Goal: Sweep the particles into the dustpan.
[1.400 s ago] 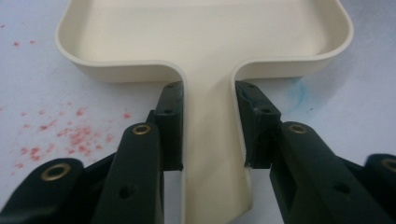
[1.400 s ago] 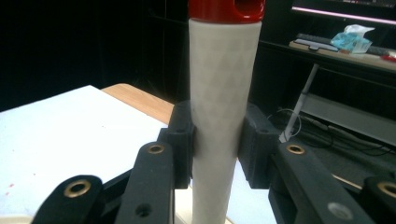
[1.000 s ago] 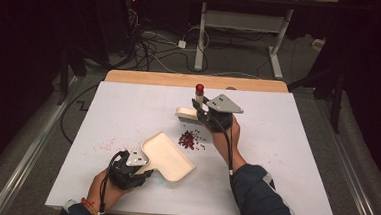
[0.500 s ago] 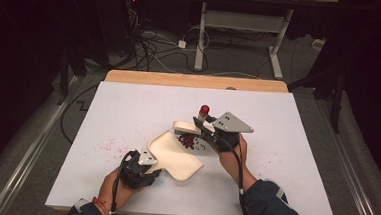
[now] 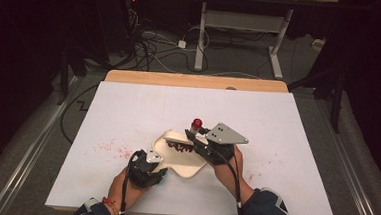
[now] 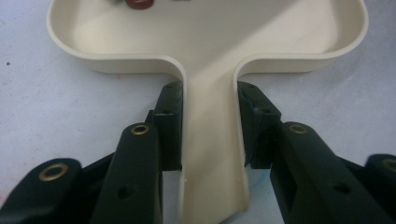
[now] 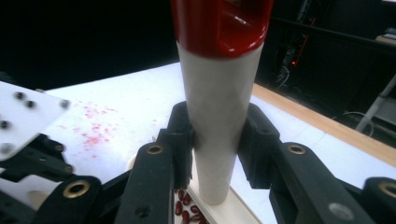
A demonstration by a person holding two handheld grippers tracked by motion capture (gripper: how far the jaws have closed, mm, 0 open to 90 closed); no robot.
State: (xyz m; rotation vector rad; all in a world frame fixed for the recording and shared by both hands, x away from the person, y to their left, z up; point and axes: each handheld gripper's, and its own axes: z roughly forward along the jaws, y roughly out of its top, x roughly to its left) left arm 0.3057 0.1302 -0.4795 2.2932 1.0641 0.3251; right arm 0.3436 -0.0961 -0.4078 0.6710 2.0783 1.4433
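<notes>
Beans [image 5: 178, 147] lie in a dark red heap inside the cream dustpan [image 5: 187, 162], near its far rim, and you see a few more of them at the bottom of the right gripper view [image 7: 187, 207]. The dustpan sits near the middle of the white table [image 5: 128, 108], tipped up on its far side in the high view.

Your left gripper [image 5: 147, 167] is clamped on the dustpan's handle: in the left gripper view the two black pads [image 6: 170, 126] press flat against either side of the cream handle [image 6: 210, 154], with the pan's tray [image 6: 205, 32] opening out beyond them and resting on the table.

Your right gripper [image 5: 201, 140] is closed round the brush [image 5: 196, 125], a white shaft with a red cap. In the right gripper view the shaft [image 7: 217, 116] stands upright between the pads [image 7: 180, 140], gripped on both sides, the red cap [image 7: 222, 25] above the jaws and the lower end meeting a cream edge just beside the beans.

Faint red specks [image 5: 108, 145] are scattered over the table to the left of the dustpan, and a few lie to the right of your right hand [image 5: 227, 162].
</notes>
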